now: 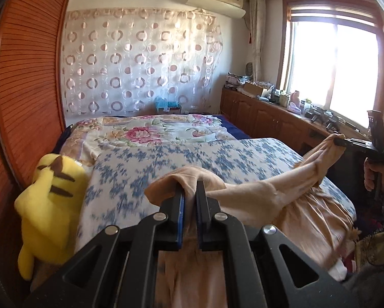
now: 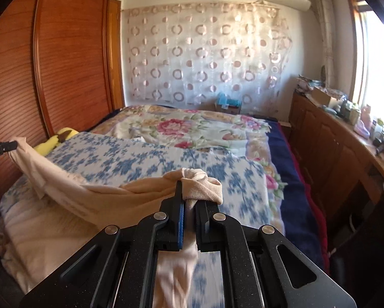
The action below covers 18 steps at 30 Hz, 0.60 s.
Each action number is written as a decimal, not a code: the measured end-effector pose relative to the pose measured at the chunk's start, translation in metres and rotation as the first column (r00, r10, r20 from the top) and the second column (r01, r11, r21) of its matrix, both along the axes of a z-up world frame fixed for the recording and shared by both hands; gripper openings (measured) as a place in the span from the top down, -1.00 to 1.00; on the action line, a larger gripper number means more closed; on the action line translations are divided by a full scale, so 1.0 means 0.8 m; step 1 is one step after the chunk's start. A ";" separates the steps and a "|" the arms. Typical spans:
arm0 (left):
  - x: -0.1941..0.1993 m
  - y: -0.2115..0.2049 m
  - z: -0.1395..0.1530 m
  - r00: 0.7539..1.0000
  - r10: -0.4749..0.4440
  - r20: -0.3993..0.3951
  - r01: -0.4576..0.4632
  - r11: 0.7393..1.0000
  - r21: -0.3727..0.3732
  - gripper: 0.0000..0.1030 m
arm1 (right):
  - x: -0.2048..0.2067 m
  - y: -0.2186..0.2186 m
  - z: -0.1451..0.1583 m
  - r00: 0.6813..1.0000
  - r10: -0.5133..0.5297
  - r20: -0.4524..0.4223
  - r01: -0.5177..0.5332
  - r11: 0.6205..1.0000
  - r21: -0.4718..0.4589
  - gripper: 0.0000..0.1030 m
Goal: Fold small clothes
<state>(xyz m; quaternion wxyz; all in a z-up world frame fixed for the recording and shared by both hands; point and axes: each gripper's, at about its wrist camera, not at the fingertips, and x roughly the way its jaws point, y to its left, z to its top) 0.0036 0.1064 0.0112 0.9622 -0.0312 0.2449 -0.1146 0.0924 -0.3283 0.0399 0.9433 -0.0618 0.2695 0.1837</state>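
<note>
**Peach garment lifted by two corners, ready to be laid over**

The soft peach-beige knit garment (image 1: 256,195) is held up off the bed with the blue-flowered white cover (image 1: 151,164), stretched between the two grippers while its lower part trails on the cover. On the left, the left gripper (image 1: 190,197) is closed on one bunched edge of the cloth, its black fingers (image 1: 178,205) pinched narrow with fabric between the blue pads. On the right, the right gripper (image 2: 189,200) is likewise clamped on the opposite edge, a rolled hem showing above its fingers (image 2: 177,205).

The step in hand is judged to be the raising of the garment for a fold. It would be done well if both corners were kept level and the span kept lightly taut (slack in the middle is likely to crease), and if the held edge were then carried over evenly so that it lands square on the trailing part.

A yellow plush toy with brown stripes (image 1: 48,200) lies at the left edge of the bed and should be kept clear of the cloth.

Of containers, a cardboard box with pale blue contents (image 1: 167,105) is seen beyond the bed, against the patterned curtain; what it holds cannot be told.
</note>
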 end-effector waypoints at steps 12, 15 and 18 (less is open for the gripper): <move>-0.069 0.006 -0.074 0.979 0.006 -0.205 0.000 1.000 0.028 0.79 | -0.117 -0.032 -0.065 0.974 0.012 -0.227 -0.007 1.000 0.020 0.92; -0.073 0.005 -0.076 0.979 0.018 -0.205 -0.008 0.999 0.050 0.63 | -0.115 -0.031 -0.087 0.961 0.004 -0.277 -0.006 1.000 -0.006 0.90; -0.075 0.013 -0.066 0.982 0.014 -0.186 -0.009 1.000 0.029 0.45 | -0.115 -0.025 -0.089 0.963 0.000 -0.270 -0.016 0.998 -0.054 0.86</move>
